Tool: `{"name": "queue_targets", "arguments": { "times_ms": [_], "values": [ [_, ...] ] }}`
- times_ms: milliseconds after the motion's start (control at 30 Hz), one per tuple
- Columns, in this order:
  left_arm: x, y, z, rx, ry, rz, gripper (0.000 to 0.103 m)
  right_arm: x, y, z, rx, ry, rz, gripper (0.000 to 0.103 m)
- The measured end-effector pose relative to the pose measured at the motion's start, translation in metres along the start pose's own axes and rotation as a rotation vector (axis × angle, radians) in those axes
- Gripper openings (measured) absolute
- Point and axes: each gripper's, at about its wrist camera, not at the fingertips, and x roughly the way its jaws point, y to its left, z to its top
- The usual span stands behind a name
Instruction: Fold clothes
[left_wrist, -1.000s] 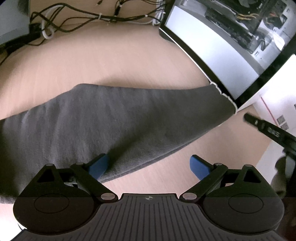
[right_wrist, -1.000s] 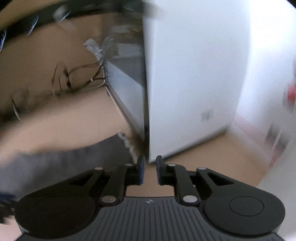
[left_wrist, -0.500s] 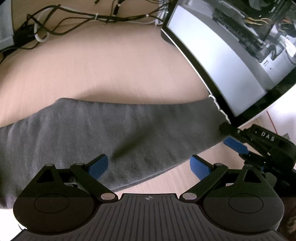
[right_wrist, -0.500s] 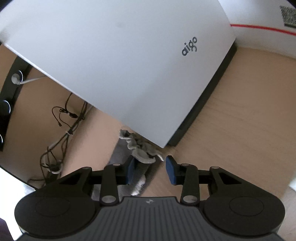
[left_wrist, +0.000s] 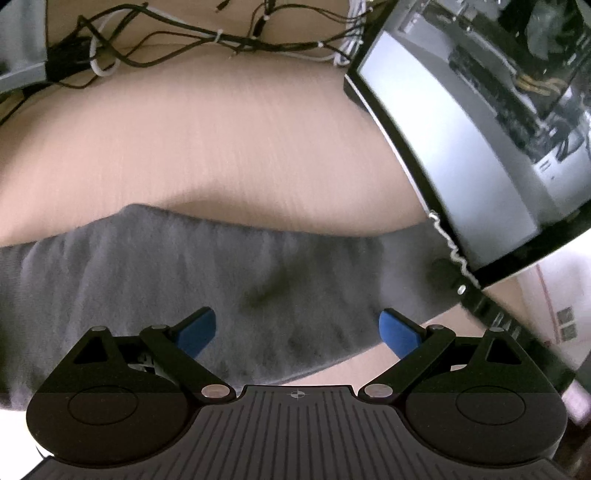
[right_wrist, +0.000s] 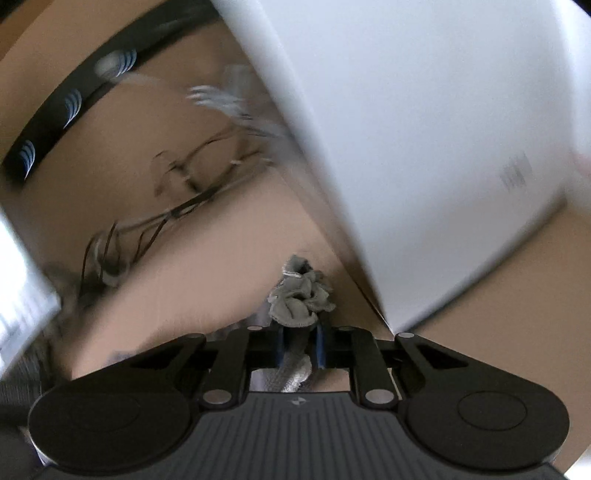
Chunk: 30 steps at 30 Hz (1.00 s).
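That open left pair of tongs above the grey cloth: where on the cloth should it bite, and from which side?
Probably the near edge of the grey cloth, coming in low from the table side nearest the left tongs. The cloth lies flat, so only its thin rim offers something to pinch. The right tongs already clamp the bunched far corner, so a matching edge hold would suit folding.

Each hand-held gripper (left_wrist: 298, 331) (right_wrist: 300, 345) is black, ribbed, with 2 blue-padded fingers (left_wrist: 195, 334) and silver screws.

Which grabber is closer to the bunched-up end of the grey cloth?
The right gripper: it is shut on the bunched end of the grey cloth, beside the white computer case. The left gripper is open over the cloth's middle, away from that end.
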Motion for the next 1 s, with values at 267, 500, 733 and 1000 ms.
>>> {"name": "queue_targets", "arguments": {
  "times_ms": [267, 500, 733, 1000],
  "values": [
    [-0.003, -0.035, 0.032, 0.069, -0.052, -0.033, 0.098, -0.011, 0.064, -0.031, -0.643, -0.045, -0.02, 0.015],
    [0.01, -0.066, 0.044, 0.182, -0.028, 0.025, 0.073, -0.002, 0.085, -0.051, -0.777, -0.024, 0.016, 0.015],
    [0.032, -0.059, 0.039, 0.226, -0.004, 0.131, 0.062, -0.001, 0.086, -0.058, -0.779, -0.013, 0.044, 0.015],
    [0.043, -0.036, 0.037, 0.204, 0.007, 0.177, 0.066, -0.013, 0.047, -0.027, -0.412, 0.069, 0.194, 0.03]
  ]
}}
